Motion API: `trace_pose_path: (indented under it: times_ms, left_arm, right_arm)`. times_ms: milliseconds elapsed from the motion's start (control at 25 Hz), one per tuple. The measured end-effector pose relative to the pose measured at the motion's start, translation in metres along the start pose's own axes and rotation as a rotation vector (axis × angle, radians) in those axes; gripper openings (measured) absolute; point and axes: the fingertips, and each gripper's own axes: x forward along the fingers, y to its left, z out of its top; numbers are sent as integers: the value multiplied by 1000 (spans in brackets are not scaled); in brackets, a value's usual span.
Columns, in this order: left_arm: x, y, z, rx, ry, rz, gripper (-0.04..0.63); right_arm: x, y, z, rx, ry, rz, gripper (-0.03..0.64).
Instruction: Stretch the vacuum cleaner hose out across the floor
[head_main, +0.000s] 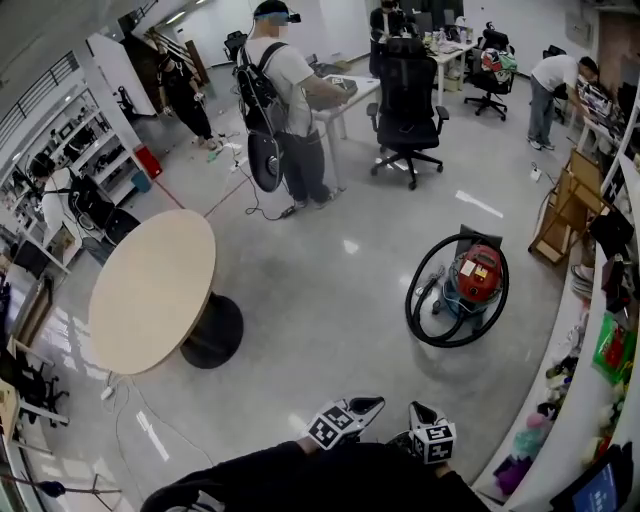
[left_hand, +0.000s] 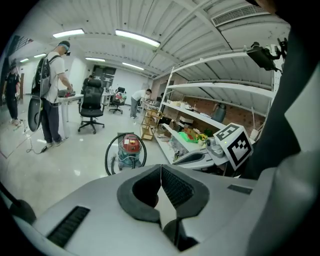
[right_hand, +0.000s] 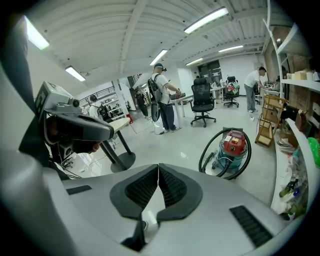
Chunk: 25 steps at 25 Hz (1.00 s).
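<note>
My left hand-held gripper (left_hand: 161, 170) has its jaws pressed together with nothing between them. My right hand-held gripper (right_hand: 158, 170) is the same, closed and empty. The vacuum cleaner (head_main: 478, 273) stands on the floor (head_main: 330, 300) well ahead of both, a little to the right, with its black hose (head_main: 420, 300) coiled in a loop around it. A round table (head_main: 150, 290) stands ahead to the left.
</note>
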Motion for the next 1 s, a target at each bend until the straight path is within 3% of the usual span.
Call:
trace_pose_path:
  times_ms: [360,640,840,1000]
  left_arm:
    - [63,1,45,-7,35,34,18]
    - [109,33,68,-52,51,-27,18]
    - [171,74,120,-29,32,-124,18]
    - [220,116,176,-3,10,-218,18]
  right_arm:
    - [0,-88,4,81,-4,-12,14]
    - [25,-122,12,99,35,-23,14]
    - [40,-189,60,91,24,-169,14]
    - [61,-248,96,187,43,-282,14]
